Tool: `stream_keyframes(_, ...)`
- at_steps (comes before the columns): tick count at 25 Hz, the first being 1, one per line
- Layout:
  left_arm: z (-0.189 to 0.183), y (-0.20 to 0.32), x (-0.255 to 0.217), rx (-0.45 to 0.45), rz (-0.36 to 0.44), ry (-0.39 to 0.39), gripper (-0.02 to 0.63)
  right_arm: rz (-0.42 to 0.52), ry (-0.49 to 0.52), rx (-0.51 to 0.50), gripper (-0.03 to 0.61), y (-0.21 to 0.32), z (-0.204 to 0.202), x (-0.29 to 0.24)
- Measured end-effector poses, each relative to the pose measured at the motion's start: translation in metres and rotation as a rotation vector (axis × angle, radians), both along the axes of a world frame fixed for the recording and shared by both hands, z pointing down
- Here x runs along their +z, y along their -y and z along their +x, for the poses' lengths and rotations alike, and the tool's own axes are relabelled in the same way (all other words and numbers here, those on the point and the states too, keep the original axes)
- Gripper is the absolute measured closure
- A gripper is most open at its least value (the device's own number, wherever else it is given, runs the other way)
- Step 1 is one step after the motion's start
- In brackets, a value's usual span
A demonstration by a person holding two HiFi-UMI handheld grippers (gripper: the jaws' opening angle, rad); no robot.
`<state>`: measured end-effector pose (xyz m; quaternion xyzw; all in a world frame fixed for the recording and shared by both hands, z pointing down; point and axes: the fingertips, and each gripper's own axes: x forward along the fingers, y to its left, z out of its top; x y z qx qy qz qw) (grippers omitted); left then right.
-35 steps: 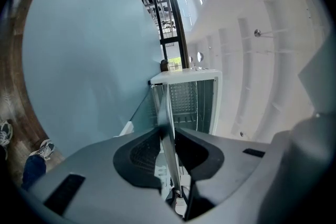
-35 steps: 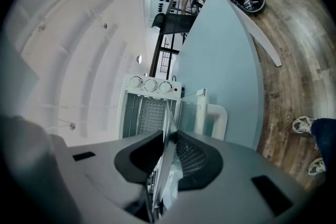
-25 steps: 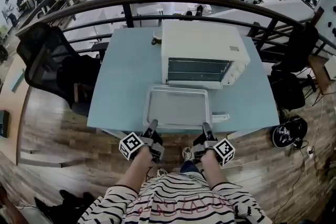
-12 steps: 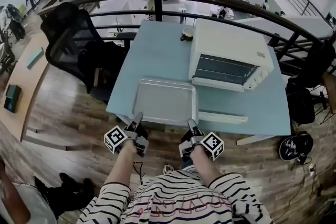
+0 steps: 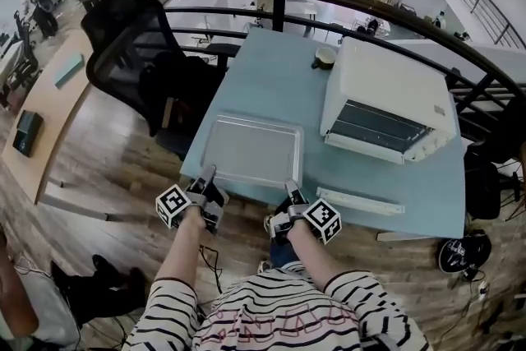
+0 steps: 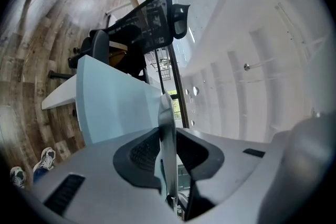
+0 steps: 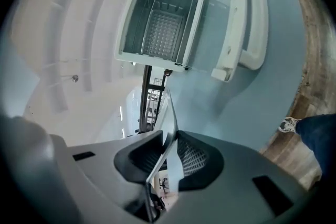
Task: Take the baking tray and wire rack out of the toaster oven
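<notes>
Left gripper (image 5: 209,174) and right gripper (image 5: 289,187) both clamp near rim of 1 tray (image 5: 251,148). 1 oven (image 5: 386,86) at right, open, 1 rack (image 7: 163,31) inside. 1 cup (image 5: 325,57), 1 chair (image 5: 131,37) beyond.

Baking tray (image 5: 251,150): silver, shallow, rimmed, empty. It is out of the oven and level over the near-left part of the table (image 5: 279,86). Its near rim is pinched by the left gripper (image 5: 209,173) and the right gripper (image 5: 290,188).
Toaster oven (image 5: 393,78): white, well right of the tray, door (image 7: 247,18) folded down open.
Wire rack (image 7: 163,29): inside the cavity.
</notes>
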<state>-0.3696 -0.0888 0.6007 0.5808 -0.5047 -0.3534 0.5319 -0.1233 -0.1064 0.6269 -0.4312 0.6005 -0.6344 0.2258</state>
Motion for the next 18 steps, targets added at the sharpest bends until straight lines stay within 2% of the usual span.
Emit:
stream_keyframes(6, -0.017, 0.050, 0.015, 0.004, -0.037, 0.003, 0.514, -0.030, -0.030, -0.009, 0.485, 0.047, -0.017, 0.014)
stream_keyframes(12, -0.029, 0.116, 0.028, 0.003, -0.016, -0.034, 0.514, -0.038, -0.067, -0.012, 0.480, 0.105, -0.029, 0.023)
stream_keyframes(18, -0.033, 0.166, 0.047, 0.012, -0.068, -0.023, 0.514, -0.061, -0.091, 0.017, 0.479, 0.151, -0.032, 0.036)
